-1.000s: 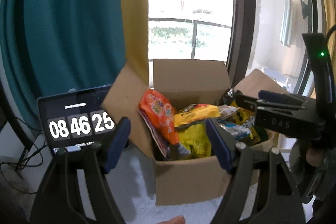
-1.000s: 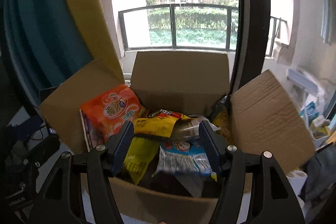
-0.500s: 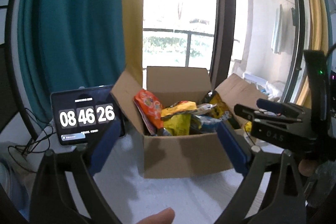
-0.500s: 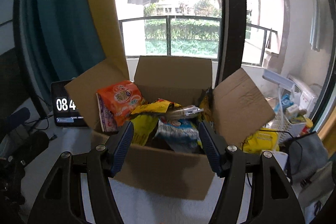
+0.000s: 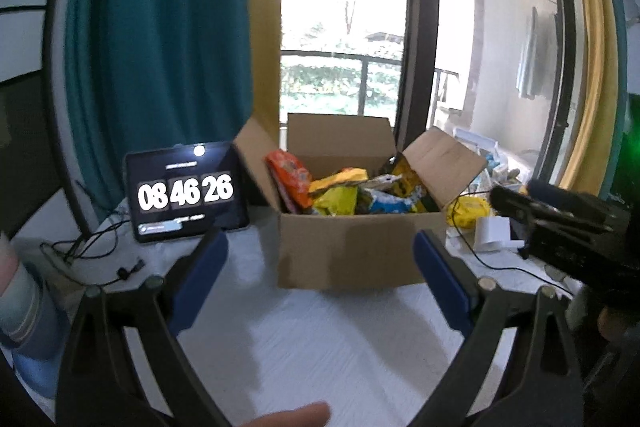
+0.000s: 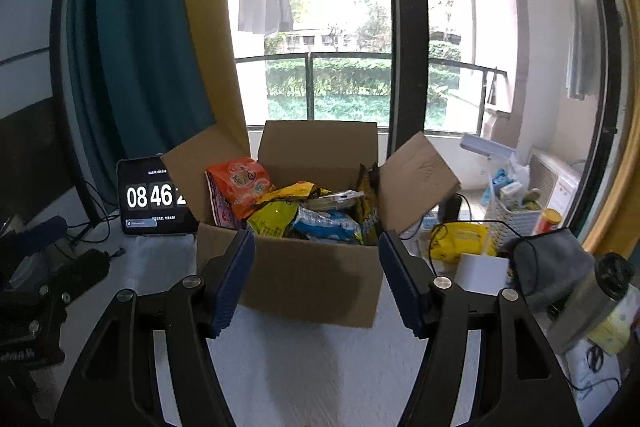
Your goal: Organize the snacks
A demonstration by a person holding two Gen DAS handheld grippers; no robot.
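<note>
From the left wrist I see my left gripper spread wide with nothing between its pads, its jaws having just been opening. Ahead on the white table stands the box, flaps up, holding an orange bag, yellow bags and a blue bag. A tablet stands left of it.

From the right wrist my right gripper is released too, empty, short of the box. The orange bag leans at its left; a white basket of small items sits far right.
</note>
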